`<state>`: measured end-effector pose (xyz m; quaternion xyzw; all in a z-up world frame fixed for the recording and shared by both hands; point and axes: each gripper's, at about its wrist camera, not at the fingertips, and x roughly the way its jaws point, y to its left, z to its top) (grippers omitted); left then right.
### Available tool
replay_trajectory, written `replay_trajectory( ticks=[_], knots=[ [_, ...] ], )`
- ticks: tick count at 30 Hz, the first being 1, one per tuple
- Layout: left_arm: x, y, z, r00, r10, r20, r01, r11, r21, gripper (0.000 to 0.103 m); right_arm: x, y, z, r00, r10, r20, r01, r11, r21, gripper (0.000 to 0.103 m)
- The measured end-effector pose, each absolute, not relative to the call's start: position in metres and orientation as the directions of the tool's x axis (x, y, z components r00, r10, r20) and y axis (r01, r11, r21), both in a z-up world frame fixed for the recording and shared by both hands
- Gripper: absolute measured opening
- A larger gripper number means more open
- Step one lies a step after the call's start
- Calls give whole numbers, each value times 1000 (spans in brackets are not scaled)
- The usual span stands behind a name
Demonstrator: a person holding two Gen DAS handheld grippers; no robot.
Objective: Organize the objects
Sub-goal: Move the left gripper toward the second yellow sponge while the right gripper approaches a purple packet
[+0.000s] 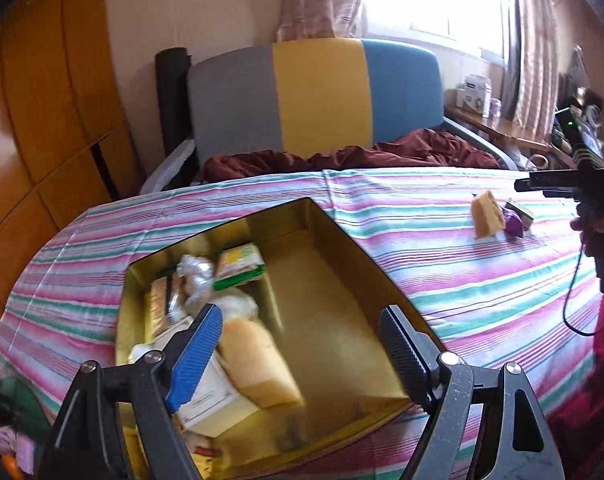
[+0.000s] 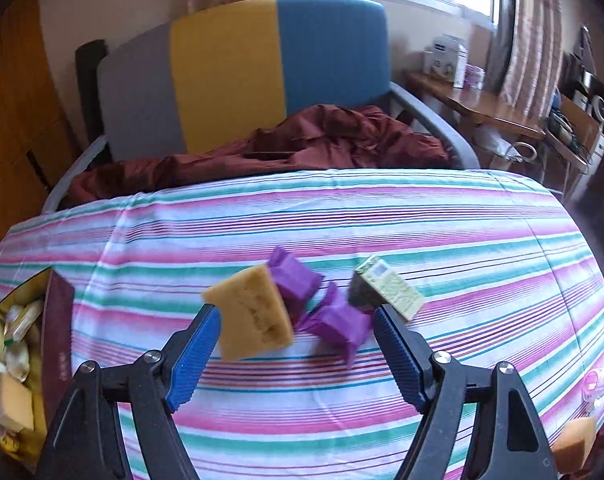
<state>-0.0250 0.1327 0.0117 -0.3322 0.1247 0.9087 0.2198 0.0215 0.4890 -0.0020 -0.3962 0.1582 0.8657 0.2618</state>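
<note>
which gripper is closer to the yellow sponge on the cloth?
Right. The right gripper hangs open just in front of the yellow sponge; the left gripper is over the gold tin, well aside.

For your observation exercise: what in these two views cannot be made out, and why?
- Left wrist view: items in the gold tin are motion-blurred; labels unreadable.
- Left wrist view: left hand-held gripper covers the tin's near corner.
- Right wrist view: tin cut by the left edge.
- Right wrist view: orange object cut at the bottom corner.
</note>
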Motion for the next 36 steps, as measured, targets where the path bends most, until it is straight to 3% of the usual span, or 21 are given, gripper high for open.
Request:
replay_trajectory(
  ticks=[4, 11, 23, 29, 36],
  knots=[
    [-24, 164, 11, -649, 355, -673, -540, -838, 79, 82, 43, 533, -23, -488, 298, -820, -704, -689, 169, 80],
    [-23, 221, 8, -597, 414, -688, -623, -779, 71, 82, 61, 551, -21, -525, 239, -817, -737, -609, 295, 80],
    [-39, 300, -17, -453, 452, -768, -687, -727, -22, 81, 87, 578, -34, -530, 189, -826, -794, -453, 406, 80],
    [-50, 333, -21, -434, 465, -772, -708, -706, -27, 72, 91, 581, -34, -541, 177, -822, -793, -434, 428, 80],
    [-72, 373, -23, -385, 502, -775, -697, -708, -113, 72, 94, 584, -34, -561, 161, -812, -784, -420, 457, 80]
  ],
)
